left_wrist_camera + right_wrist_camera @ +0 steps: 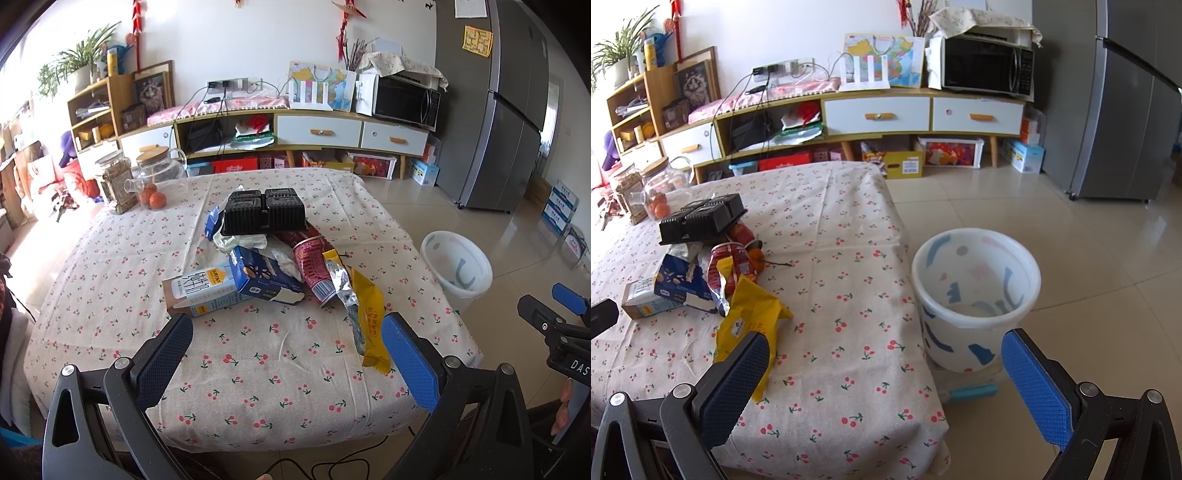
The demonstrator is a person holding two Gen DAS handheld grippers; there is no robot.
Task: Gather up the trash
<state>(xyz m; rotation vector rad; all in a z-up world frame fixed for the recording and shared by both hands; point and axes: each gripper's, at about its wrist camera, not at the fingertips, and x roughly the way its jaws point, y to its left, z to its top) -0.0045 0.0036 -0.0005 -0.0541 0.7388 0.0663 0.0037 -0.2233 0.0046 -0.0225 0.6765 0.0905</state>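
Observation:
A pile of trash lies mid-table: a black plastic tray (264, 212), a light milk carton (201, 291), a blue box (264, 277), a red can (314, 269), a silver foil wrapper (341, 284) and a yellow wrapper (371, 314). The white bin (458, 264) stands on the floor right of the table. My left gripper (286, 345) is open and empty, just short of the pile. My right gripper (884, 369) is open and empty over the table's right edge, between the yellow wrapper (753, 314) and the bin (975, 295).
The table wears a cherry-print cloth (240, 369). Glass jars (114, 181) and oranges (153, 197) stand at its far left corner. A low cabinet (314, 129) with a microwave (406, 99) lines the wall; a fridge (513, 110) is at right.

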